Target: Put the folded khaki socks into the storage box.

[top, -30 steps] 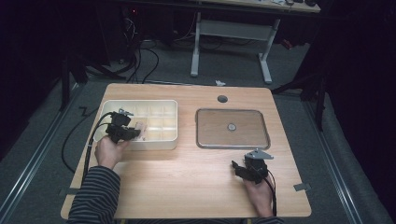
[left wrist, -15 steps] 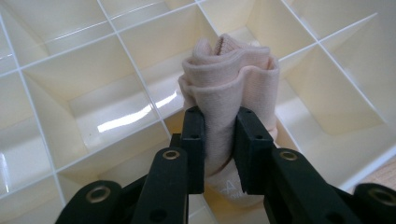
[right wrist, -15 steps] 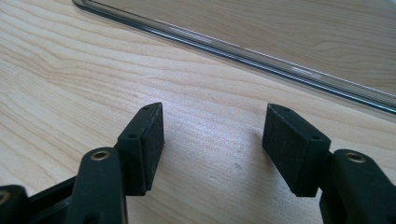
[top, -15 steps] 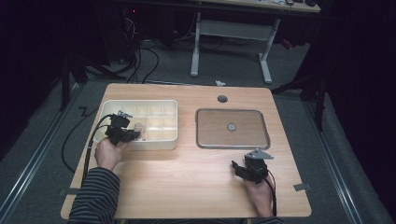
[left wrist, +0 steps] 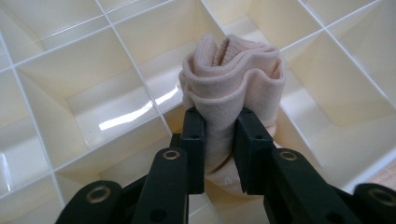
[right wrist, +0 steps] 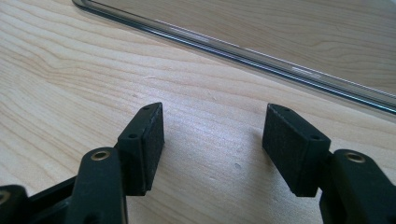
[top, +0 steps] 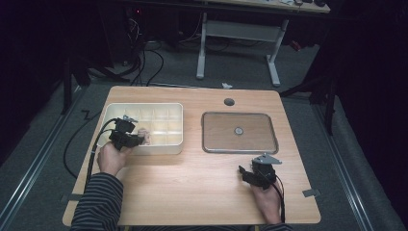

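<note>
One rolled sock [left wrist: 232, 88] is clamped in the left gripper [left wrist: 219, 140]; right gripper [right wrist: 212, 144] jaws apart. Risk: sock snagging organizer box [top: 166, 108] dividers and unrolling.

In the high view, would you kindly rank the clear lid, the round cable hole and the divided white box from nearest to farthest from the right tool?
1. Clear lid, just ahead of the right tool, on the table's right half.
2. Round cable hole, beyond the lid near the far edge.
3. Divided white box, across on the left; close to the hole's distance, so this order is tentative.
</note>
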`<state>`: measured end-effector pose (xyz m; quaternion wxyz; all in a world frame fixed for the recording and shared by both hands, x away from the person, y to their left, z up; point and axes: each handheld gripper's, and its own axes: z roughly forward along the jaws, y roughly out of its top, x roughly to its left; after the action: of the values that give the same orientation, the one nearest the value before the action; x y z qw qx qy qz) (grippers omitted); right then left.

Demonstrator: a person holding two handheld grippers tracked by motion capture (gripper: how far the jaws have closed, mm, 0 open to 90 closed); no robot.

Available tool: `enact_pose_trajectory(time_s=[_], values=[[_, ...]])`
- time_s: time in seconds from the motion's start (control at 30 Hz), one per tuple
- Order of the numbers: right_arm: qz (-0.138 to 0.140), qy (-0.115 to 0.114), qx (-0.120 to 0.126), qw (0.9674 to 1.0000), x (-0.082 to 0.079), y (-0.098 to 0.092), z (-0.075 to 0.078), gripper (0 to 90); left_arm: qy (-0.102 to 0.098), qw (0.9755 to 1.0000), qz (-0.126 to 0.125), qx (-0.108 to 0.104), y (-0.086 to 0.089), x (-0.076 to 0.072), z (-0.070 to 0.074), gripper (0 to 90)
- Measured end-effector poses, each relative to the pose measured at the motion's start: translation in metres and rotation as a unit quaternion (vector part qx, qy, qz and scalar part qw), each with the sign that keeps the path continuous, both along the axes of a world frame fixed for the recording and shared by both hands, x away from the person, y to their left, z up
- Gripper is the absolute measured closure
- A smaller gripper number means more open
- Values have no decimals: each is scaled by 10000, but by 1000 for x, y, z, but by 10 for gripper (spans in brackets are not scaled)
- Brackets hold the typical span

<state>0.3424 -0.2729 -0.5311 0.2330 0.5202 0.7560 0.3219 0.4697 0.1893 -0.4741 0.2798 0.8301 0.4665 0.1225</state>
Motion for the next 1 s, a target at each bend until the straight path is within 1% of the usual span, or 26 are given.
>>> enact_pose_trajectory(time_s=[0.13, 0.2, 0.3, 0.37, 0.57, 0.63, 0.7, 0.73, 0.77, 0.8, 0.83, 0.9, 1.0], values=[[-2, 1, 0, 10000, 0, 0, 0, 389, 7, 10000, -12, -94, 1, -1, 0, 723], [-16, 9, 14, 10000, 0, 0, 0, 391, 44, 9997, 3, -258, 3, -1, 1, 669], [-20, 10, 19, 10000, 0, 0, 0, 393, -20, 9997, 43, -237, 2, -3, 4, 617], [-28, 13, 24, 10000, 0, -1, 0, 393, -38, 9996, 51, -293, 2, -4, 6, 595], [-30, 10, 31, 10000, 0, -1, 0, 393, -269, 9977, 187, -600, 6, -7, 20, 566], [-30, 10, 32, 10000, 0, -1, 0, 393, -380, 9976, 259, -514, 4, -6, 24, 561], [-31, 11, 38, 10000, 0, -1, 0, 394, -427, 9970, 300, -575, 2, -4, 27, 560], [-30, 11, 40, 10000, 0, -1, 0, 394, -488, 9962, 352, -636, 1, -3, 27, 559], [-31, 12, 41, 10000, 0, -1, 0, 394, -501, 9952, 420, -730, 1, -1, 27, 561], [-28, 14, 51, 10000, 0, -1, 0, 394, -499, 9945, 501, -775, 2, 1, 26, 563], [-27, 12, 53, 10000, 0, -1, 0, 393, -490, 9941, 585, -769, 2, 3, 25, 571], [-27, 11, 58, 10000, 0, -1, 0, 392, -426, 9944, 583, -767, 1, 4, 22, 620], [-30, 11, 67, 10000, 0, -1, 0, 392, -422, 9958, 485, -658, -2, 4, 20, 720]])
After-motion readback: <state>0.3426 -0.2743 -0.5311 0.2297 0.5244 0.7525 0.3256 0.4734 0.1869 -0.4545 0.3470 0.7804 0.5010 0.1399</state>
